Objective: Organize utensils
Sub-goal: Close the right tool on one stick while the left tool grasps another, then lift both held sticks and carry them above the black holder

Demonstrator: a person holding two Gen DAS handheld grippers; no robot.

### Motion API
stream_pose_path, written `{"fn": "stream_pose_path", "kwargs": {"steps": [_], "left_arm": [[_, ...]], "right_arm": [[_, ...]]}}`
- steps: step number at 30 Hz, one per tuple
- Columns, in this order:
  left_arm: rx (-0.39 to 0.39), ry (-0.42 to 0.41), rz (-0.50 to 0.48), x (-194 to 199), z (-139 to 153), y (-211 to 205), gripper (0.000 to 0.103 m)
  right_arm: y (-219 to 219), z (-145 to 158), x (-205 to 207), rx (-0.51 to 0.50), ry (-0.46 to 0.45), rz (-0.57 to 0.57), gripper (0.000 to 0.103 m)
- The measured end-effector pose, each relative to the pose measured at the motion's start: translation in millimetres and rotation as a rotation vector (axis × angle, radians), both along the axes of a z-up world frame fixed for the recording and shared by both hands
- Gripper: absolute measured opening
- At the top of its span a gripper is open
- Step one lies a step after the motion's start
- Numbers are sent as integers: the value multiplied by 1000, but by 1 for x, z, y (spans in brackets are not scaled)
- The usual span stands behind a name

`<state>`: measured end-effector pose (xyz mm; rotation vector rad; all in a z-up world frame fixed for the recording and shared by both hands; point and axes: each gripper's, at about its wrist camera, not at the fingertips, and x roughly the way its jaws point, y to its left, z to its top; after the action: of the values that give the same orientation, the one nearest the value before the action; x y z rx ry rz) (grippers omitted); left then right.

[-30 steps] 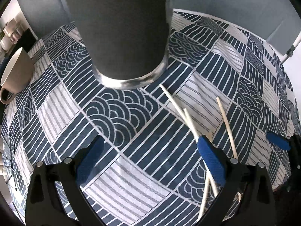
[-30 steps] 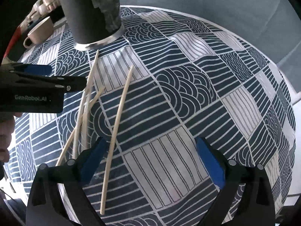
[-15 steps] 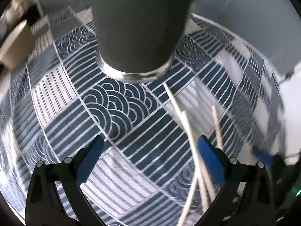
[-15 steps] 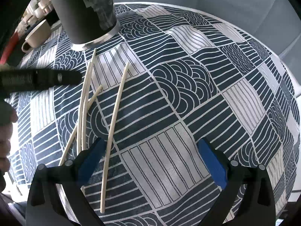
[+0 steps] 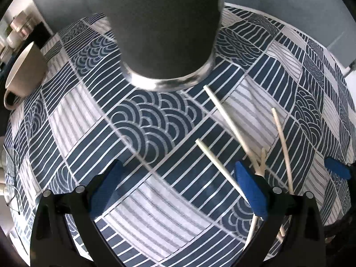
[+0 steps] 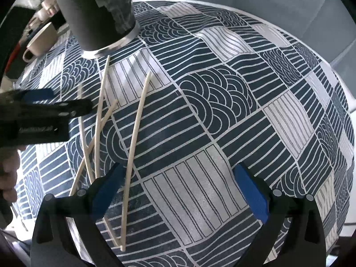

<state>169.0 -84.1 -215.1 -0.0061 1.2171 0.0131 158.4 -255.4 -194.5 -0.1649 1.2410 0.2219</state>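
Nothing sorted yet: pale wooden chopsticks (image 6: 135, 131) lie loose on the patterned table (image 6: 222, 115), near the tall dark cylindrical holder (image 5: 164, 33). Left tongs (image 5: 178, 191) and right tongs (image 6: 178, 191) both wide, empty.

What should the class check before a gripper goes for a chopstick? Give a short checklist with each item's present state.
1. Left gripper open and empty: ok.
2. Right gripper open and empty: ok.
3. Holder upright on the cloth: ok.
4. Holder's mouth free to take chopsticks: cannot tell, its top is out of view.
5. Chopsticks lying separate for a clean pick: not ok, several cross; one lies apart.
6. Cup clear of the chopsticks: ok.
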Motion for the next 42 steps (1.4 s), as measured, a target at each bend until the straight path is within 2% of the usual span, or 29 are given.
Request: {"fn": "stream_pose_path", "kwargs": {"steps": [5,8,9,10,11,12,14,15,16,19,25,29,37,42], "left_arm": [[1,-9,5,-10,0,10,96],[-1,-29,20,-13,4,11,85],[-2,-37,13,-11,6,9,76],[-3,-45,-2,-11,9,7,63],[-4,-50,-18,-11,10,6,57],[-7,-54,-48,-11,12,5,42],[-19,-52,-79,-6,13,-2,19],[-48,-39,-83,-6,14,4,9],[-81,-23,-71,-5,13,11,4],[-154,17,-42,-9,12,34,4],[-205,14,-18,-26,17,60,4],[-205,-46,-16,-26,46,74,4],[-184,-214,-30,-19,119,93,4],[-204,-277,-51,-28,143,99,4]], "right_arm": [[7,0,13,-23,33,-36,94],[12,0,23,-28,59,-45,92],[13,0,25,-15,61,-39,88],[13,2,25,-14,54,-35,82],[13,5,24,-7,43,-30,59],[13,10,24,-4,34,-25,29],[8,12,22,-8,37,-20,8],[6,12,21,-11,35,-18,4],[4,12,20,-13,36,-20,4],[-8,12,18,-6,52,-54,4],[-21,17,14,85,63,-81,4],[-16,36,20,136,22,-70,4],[12,100,39,205,-123,-1,4],[23,131,44,229,-188,12,4]]}}
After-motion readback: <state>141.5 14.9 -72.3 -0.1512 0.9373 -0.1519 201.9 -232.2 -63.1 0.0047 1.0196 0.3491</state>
